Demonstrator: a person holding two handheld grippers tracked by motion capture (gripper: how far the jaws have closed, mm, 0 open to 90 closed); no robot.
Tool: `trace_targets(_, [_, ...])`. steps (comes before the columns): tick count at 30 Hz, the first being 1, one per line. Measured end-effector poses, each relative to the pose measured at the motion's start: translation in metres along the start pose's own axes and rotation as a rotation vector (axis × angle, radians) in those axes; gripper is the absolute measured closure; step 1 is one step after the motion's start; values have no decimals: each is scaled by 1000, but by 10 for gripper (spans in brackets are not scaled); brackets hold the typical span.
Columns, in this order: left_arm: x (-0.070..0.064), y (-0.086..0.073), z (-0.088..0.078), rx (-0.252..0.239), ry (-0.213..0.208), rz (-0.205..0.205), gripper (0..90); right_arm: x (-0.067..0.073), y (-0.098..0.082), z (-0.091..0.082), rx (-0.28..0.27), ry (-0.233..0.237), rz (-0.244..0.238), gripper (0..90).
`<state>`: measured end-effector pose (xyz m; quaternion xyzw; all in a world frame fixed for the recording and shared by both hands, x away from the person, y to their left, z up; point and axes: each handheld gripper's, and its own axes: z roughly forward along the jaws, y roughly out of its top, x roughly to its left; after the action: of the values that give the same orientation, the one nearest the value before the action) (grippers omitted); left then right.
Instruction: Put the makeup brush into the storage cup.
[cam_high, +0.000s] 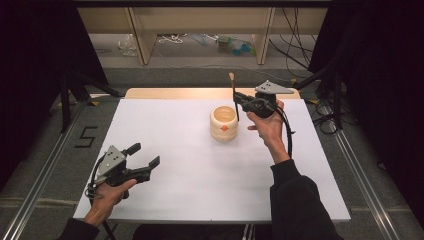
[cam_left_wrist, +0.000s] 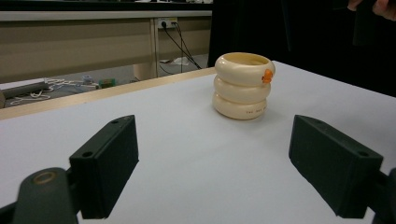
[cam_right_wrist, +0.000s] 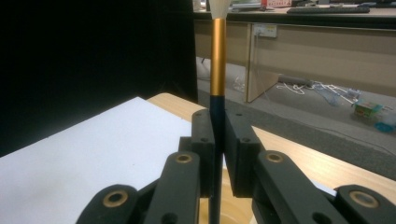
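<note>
Brush (cam_high: 233, 95) upright, dark handle pinched between right gripper (cam_high: 238, 100) fingers (cam_right_wrist: 203, 140), pressed tight on it; gold ferrule and pale tip (cam_right_wrist: 218, 7) above the fingers in right gripper view. Held above and just behind the cream holder (cam_high: 223, 123), lower end of handle near its far rim, contact not clear. Holder: three stacked rings, small orange mark on the side (cam_left_wrist: 267, 76), open top; contents not visible. Standing on white bench (cam_high: 190, 170), centre-right, wood edge strip along the far side. Right hand (cam_high: 267, 125) raised above bench, forearm in dark sleeve coming in from the bottom edge, cable trailing from gripper. Left gripper (cam_high: 145, 160) low near the front-left corner of bench, well apart from holder, fingers (cam_left_wrist: 109, 163) spread wide, nothing between them, pointing toward holder. Room: dark curtains left and right, grey floor, pale wood furniture behind with cables and clutter underneath.
</note>
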<state>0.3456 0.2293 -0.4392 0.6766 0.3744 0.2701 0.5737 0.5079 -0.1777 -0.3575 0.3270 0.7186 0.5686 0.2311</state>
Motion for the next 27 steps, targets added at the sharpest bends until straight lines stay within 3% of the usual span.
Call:
trace_targets(13, [0, 0, 0, -1, -1, 0, 155, 2, 6, 12, 5, -1, -11, 832])
trace_targets(15, [0, 0, 0, -1, -1, 0, 155, 3, 7, 12, 14, -1, 6, 832])
trace_targets(27, [0, 0, 0, -1, -1, -2, 155, 1, 11, 22, 11, -20, -21, 832])
